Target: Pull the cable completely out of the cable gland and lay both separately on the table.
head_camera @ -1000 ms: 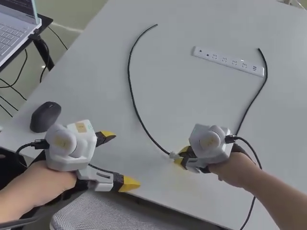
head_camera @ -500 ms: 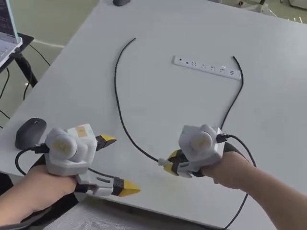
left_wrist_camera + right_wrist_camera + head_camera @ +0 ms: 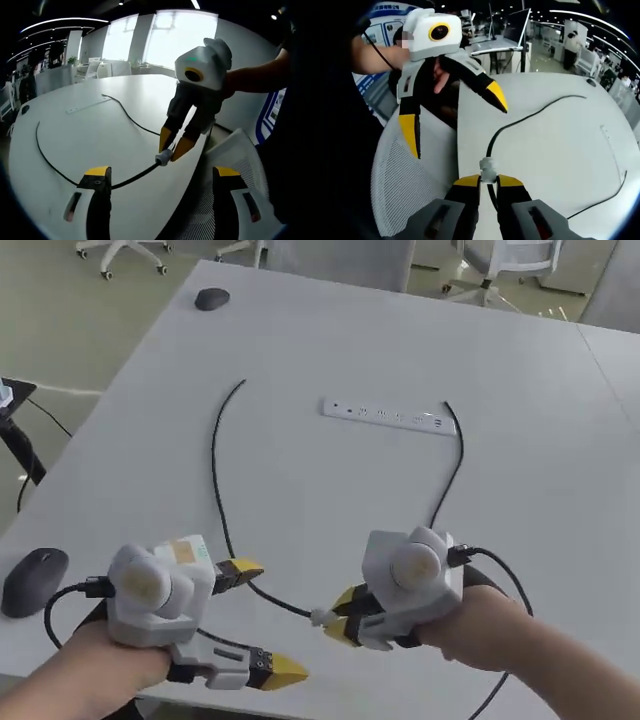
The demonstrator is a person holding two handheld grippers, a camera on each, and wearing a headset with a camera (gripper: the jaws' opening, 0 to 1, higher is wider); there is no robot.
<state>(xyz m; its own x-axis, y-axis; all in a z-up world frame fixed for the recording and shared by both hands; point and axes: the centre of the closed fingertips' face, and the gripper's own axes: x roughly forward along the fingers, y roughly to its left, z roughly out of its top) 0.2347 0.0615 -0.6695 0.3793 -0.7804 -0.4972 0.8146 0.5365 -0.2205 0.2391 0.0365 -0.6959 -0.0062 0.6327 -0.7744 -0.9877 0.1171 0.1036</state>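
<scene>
Two grippers work at the near edge of the white table (image 3: 330, 330); right gripper (image 3: 338, 618) has its yellow-tipped jaws pinched together on the black cable (image 3: 214, 470), just behind the white cable gland (image 3: 321, 618); gland sits right at the jaw tips with the cable threaded through it, not separated; whether the gland rests on the table or hangs just above it, can't tell; from the gland the cable runs past the left gripper (image 3: 262, 620), then lies flat on the table in a long arc, free end pointing to the far side; left gripper jaws are spread wide, nothing between them; its upper tip is close beside the cable, contact unclear; in the left gripper view the gland is ahead, between the two spread jaws; power strip (image 3: 390, 417) with its own black cord (image 3: 452, 465) lies farther back, well apart from the cable; mouse (image 3: 33, 580) left of the left gripper; second mouse (image 3: 212, 298) near the far edge.
</scene>
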